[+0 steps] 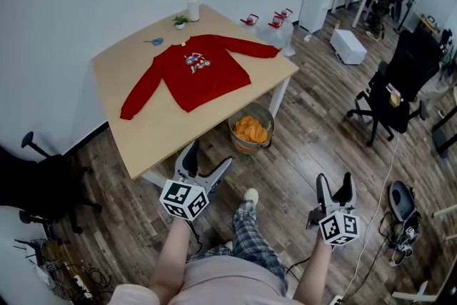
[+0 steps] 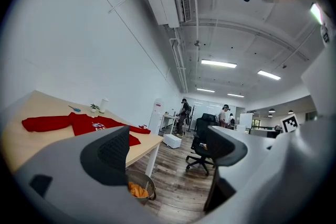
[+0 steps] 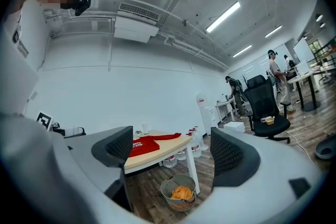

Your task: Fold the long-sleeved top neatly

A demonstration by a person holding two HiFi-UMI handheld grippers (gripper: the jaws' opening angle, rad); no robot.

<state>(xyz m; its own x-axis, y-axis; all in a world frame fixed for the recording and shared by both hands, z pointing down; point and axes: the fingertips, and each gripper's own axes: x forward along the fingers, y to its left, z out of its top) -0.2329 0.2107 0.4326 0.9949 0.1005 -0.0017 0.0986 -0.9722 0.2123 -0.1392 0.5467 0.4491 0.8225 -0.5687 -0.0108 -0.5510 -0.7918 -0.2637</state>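
The red top (image 1: 196, 71) lies spread flat on the table (image 1: 161, 136). Its printed front faces up, the collar points to the far edge and the hem to the near edge. One sleeve slants out toward the left edge; the other reaches to the right corner. By the far corner stand a small plant (image 1: 180, 21) and a white cup (image 1: 193, 8), with a blue thing (image 1: 156, 41) just beside the collar.

Both grippers are off the table, over the wooden floor in front of its near edge. The left gripper (image 1: 207, 161) has its jaws wide apart with nothing between them, and the top (image 2: 79, 123) shows beyond its left jaw. The right gripper (image 1: 334, 186), well apart from the table, is likewise spread wide and empty; the top (image 3: 144, 145) shows far off between its jaws.

A metal basket (image 1: 250, 131) with orange contents stands on the floor under the table's right edge.
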